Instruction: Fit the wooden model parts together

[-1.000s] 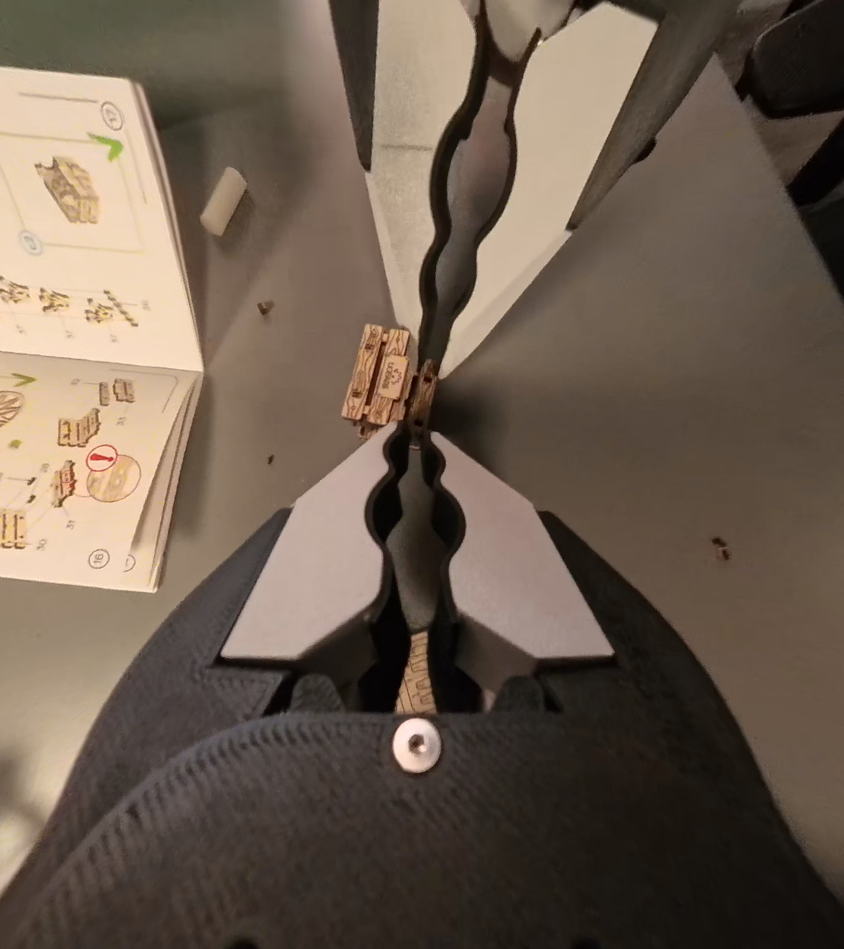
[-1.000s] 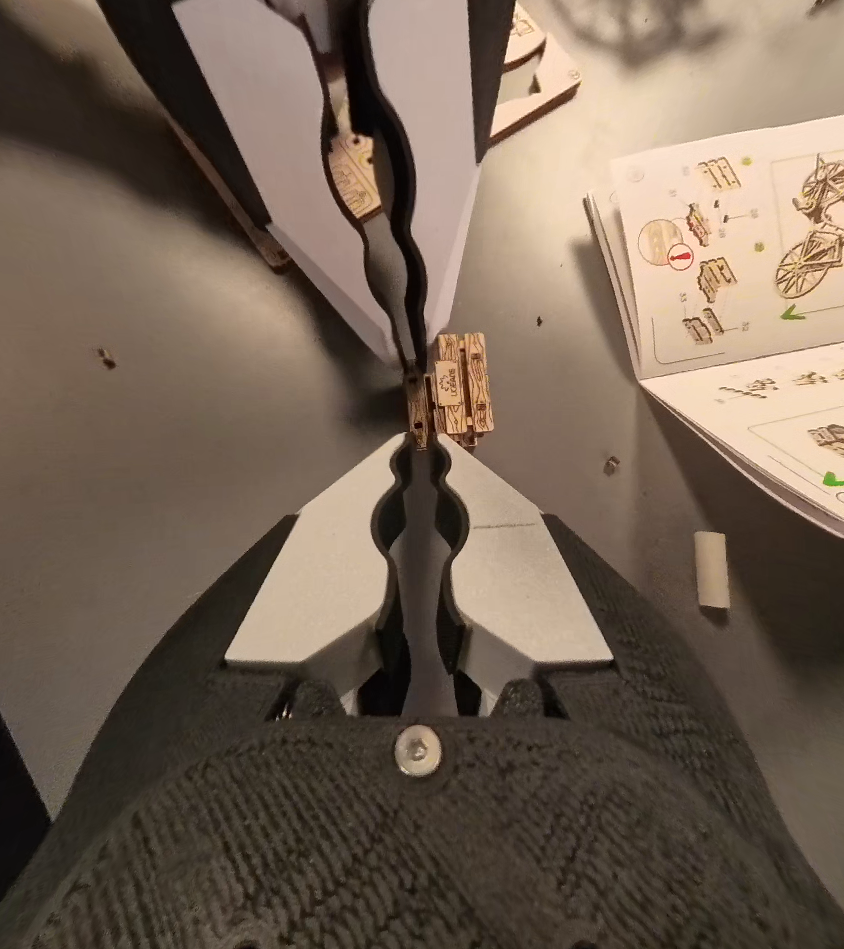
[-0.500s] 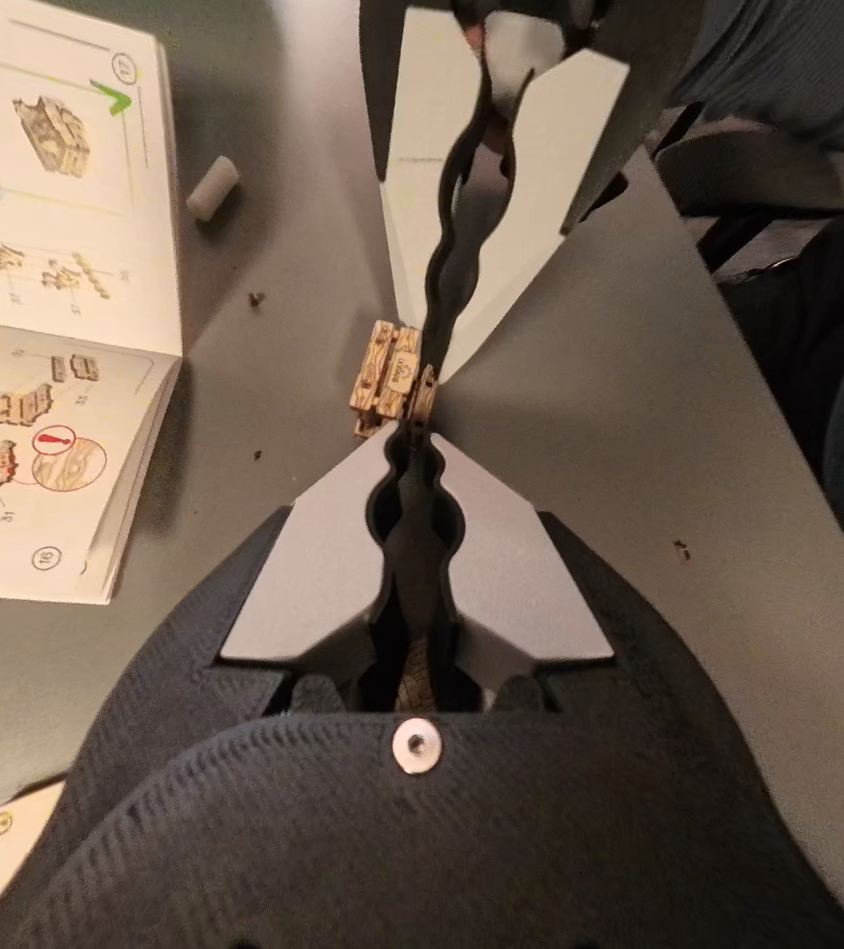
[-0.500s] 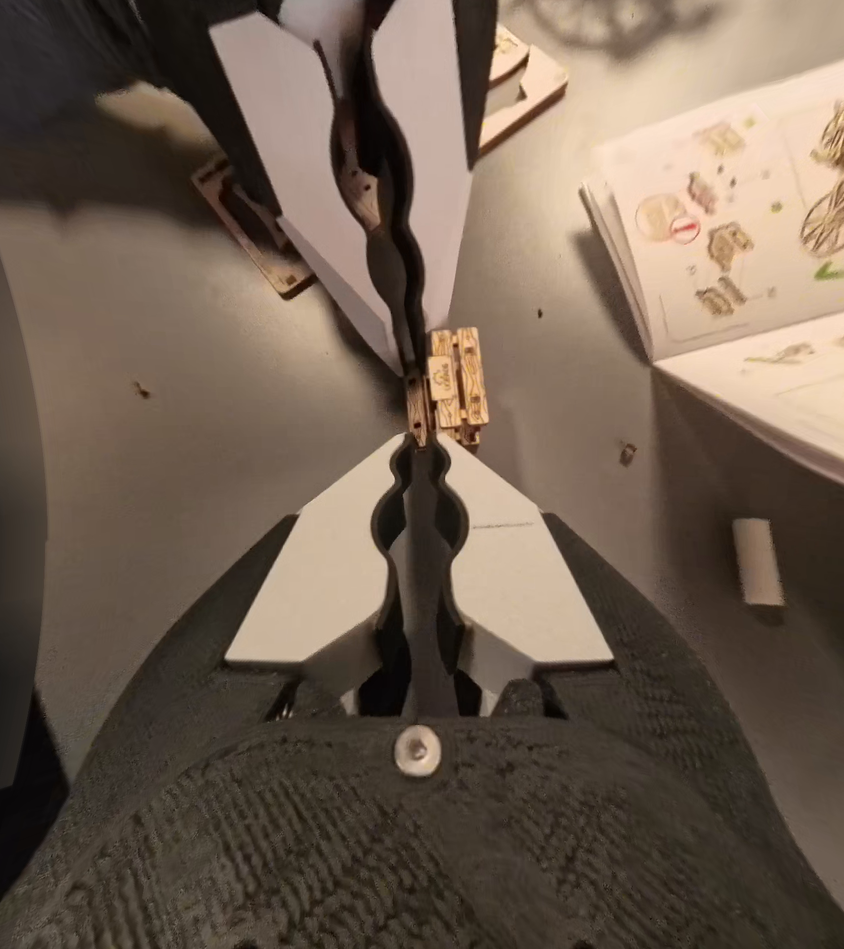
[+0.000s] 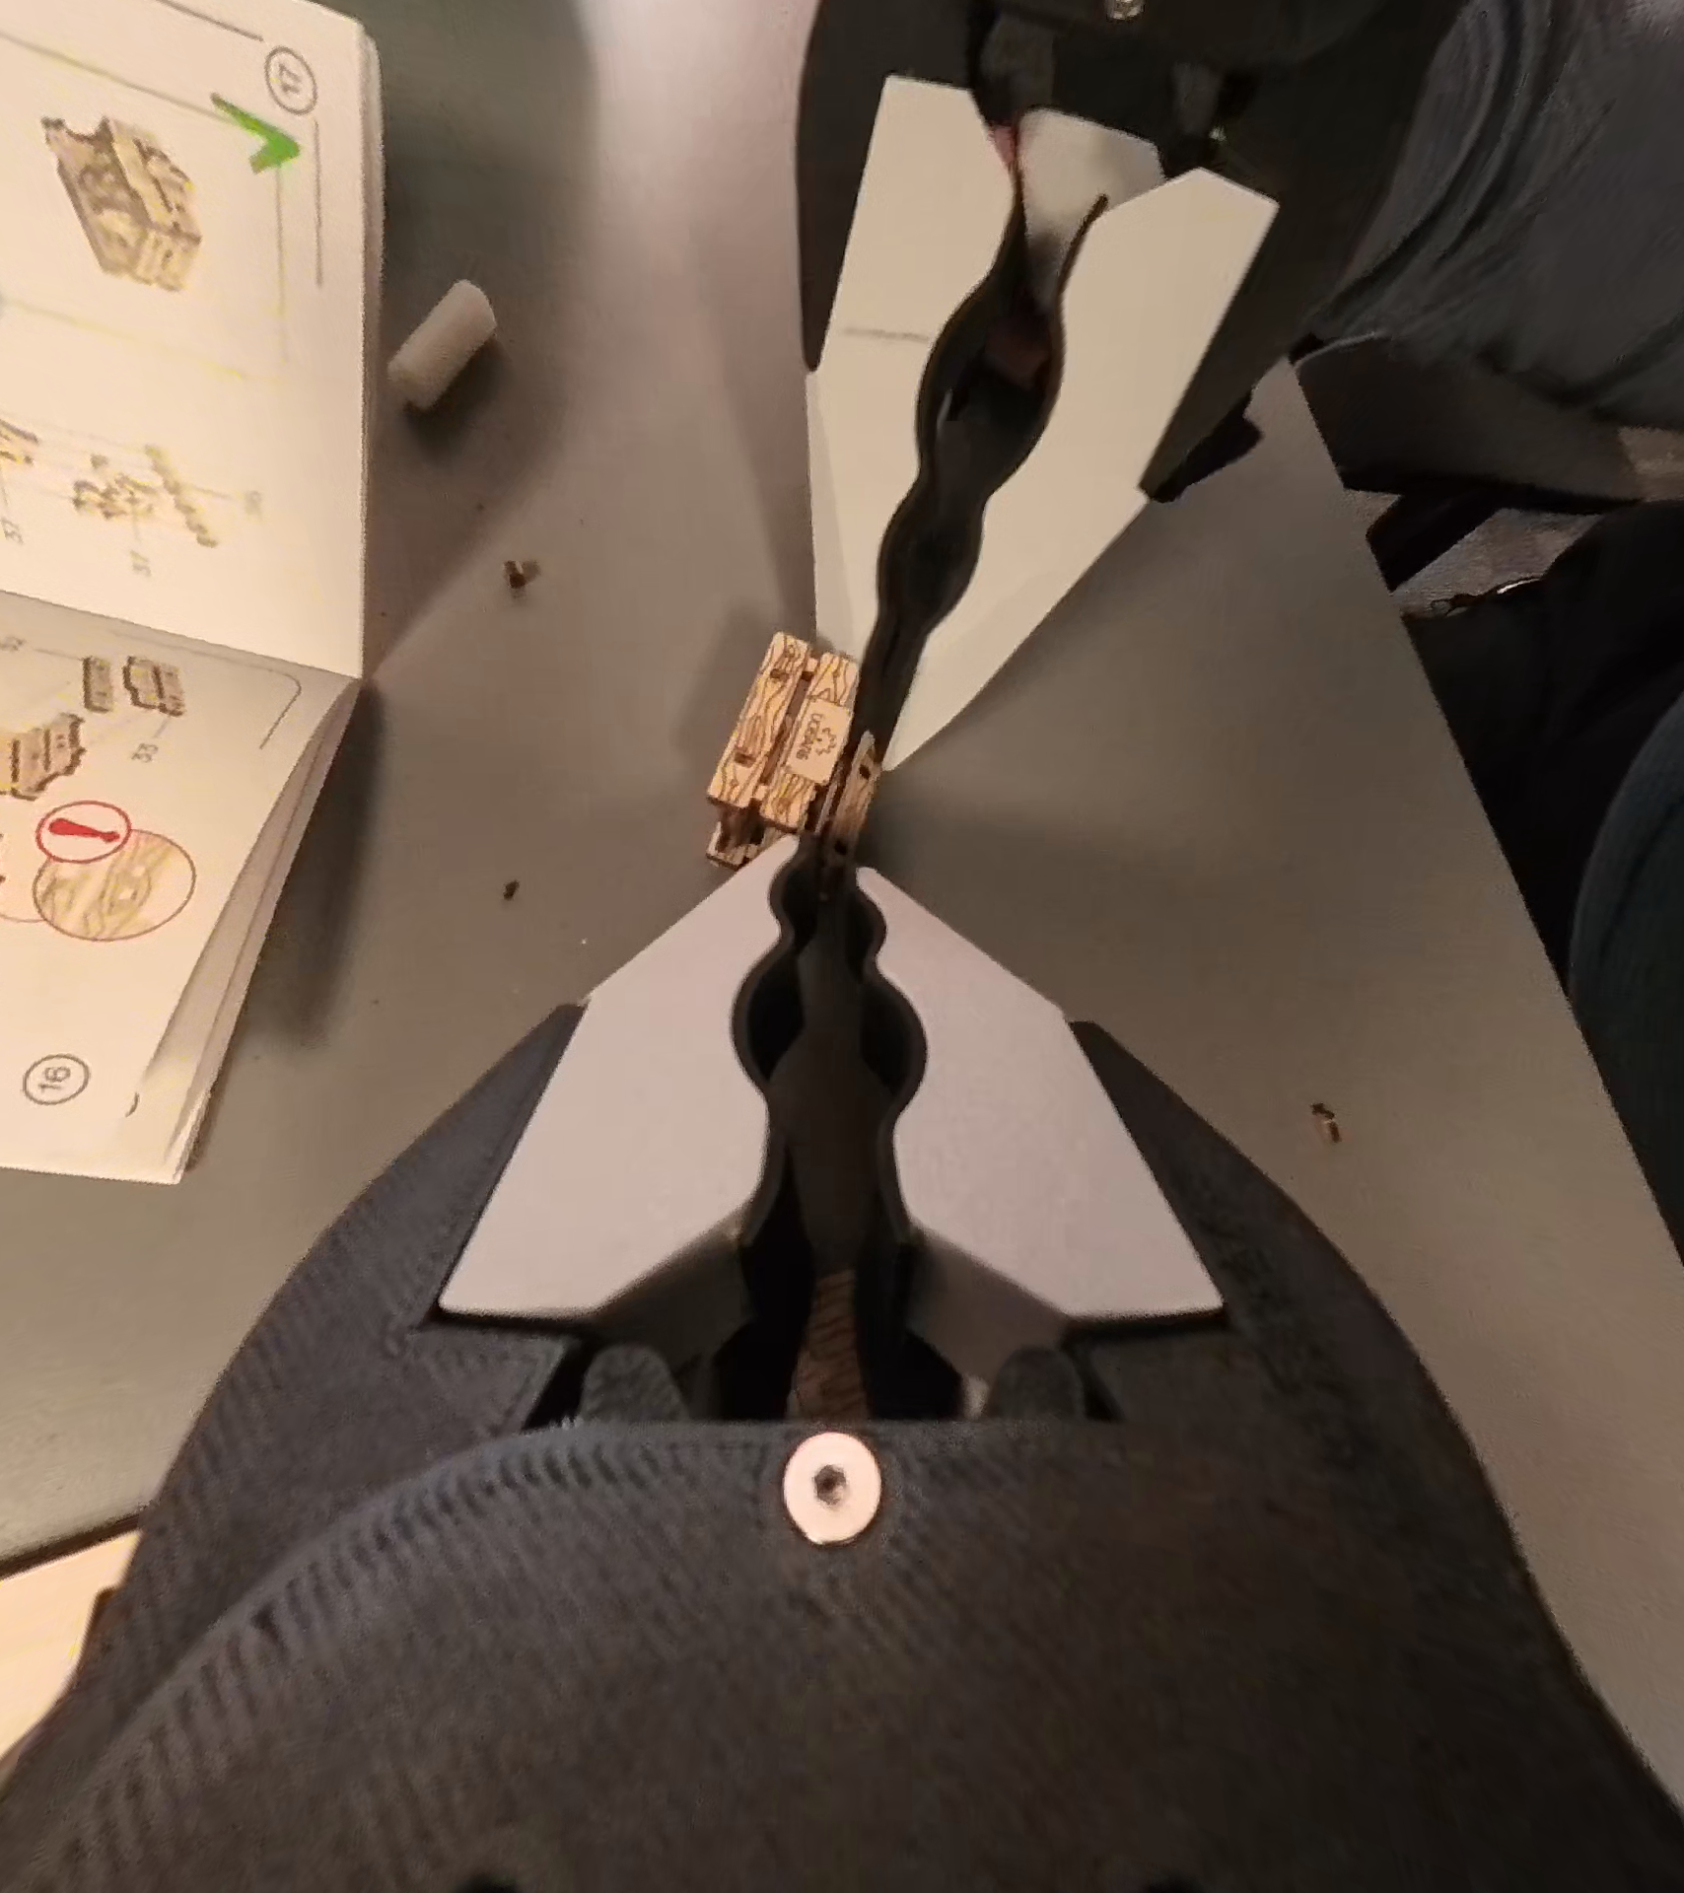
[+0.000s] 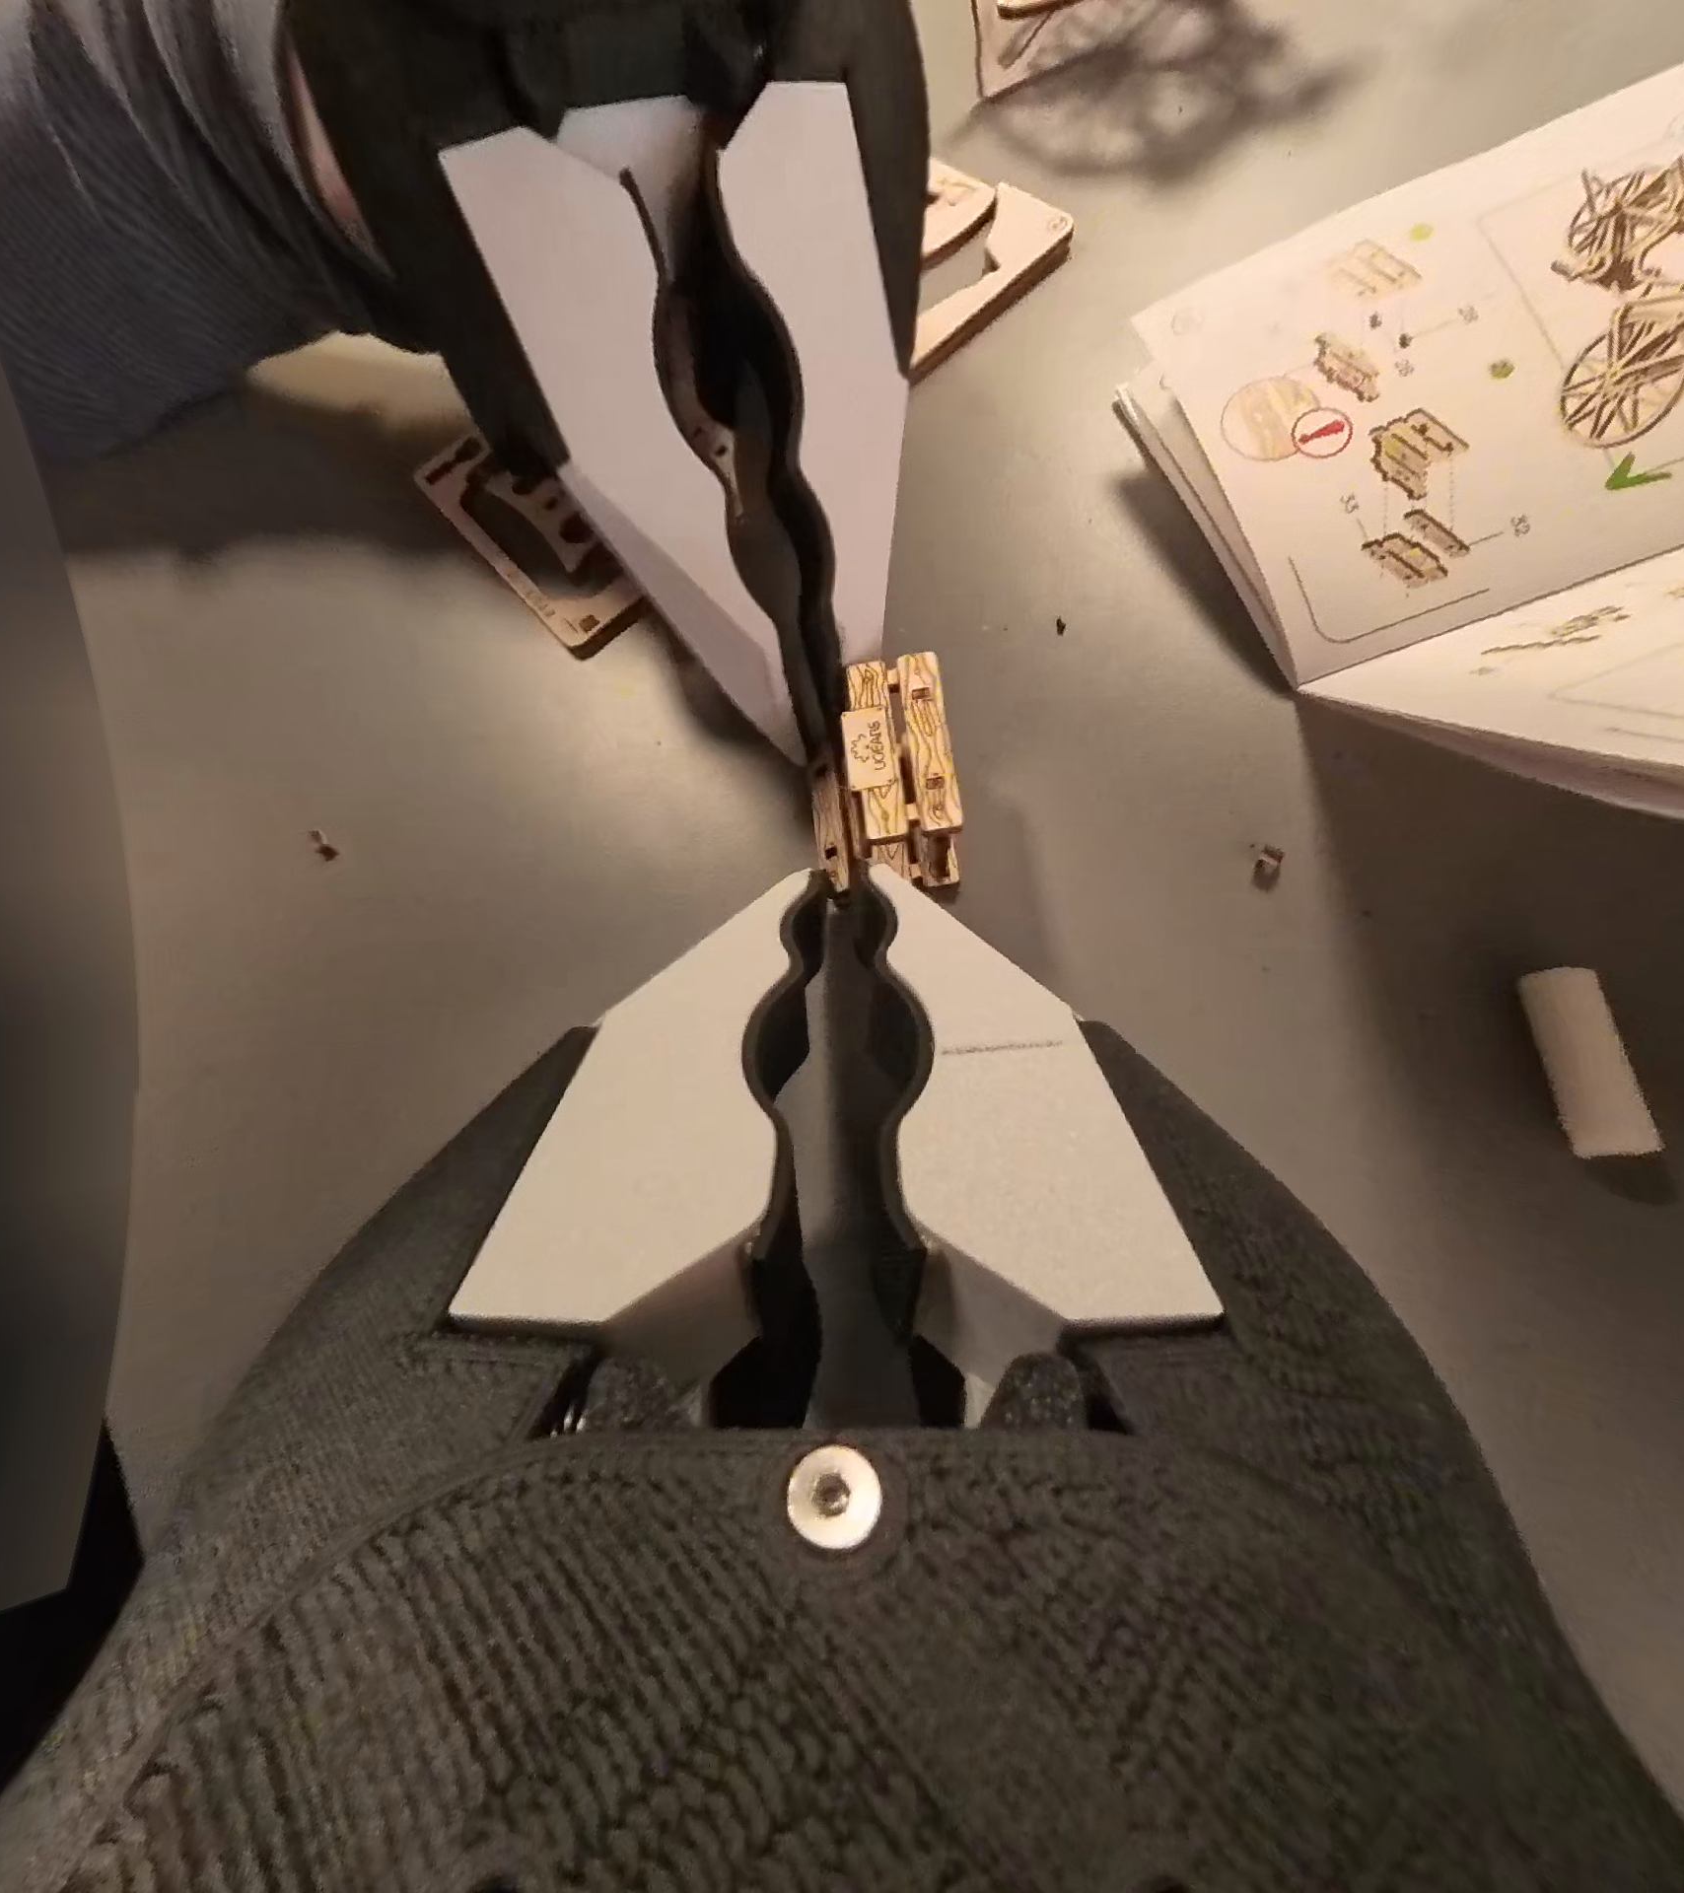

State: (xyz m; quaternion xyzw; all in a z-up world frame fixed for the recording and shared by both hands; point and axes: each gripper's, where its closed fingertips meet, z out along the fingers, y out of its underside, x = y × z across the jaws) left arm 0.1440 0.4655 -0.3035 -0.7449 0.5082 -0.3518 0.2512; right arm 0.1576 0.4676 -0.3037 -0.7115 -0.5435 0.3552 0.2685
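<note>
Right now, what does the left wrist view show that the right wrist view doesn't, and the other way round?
Only the left wrist view shows the table's edge, with a dark chair beyond it. Only the right wrist view shows the laser-cut wooden part sheets lying behind the left gripper. Both show the small wooden model assembly, pinched from opposite ends by the two grippers with jaws closed, the open instruction booklet, the white cylinder and the grey table.
</note>
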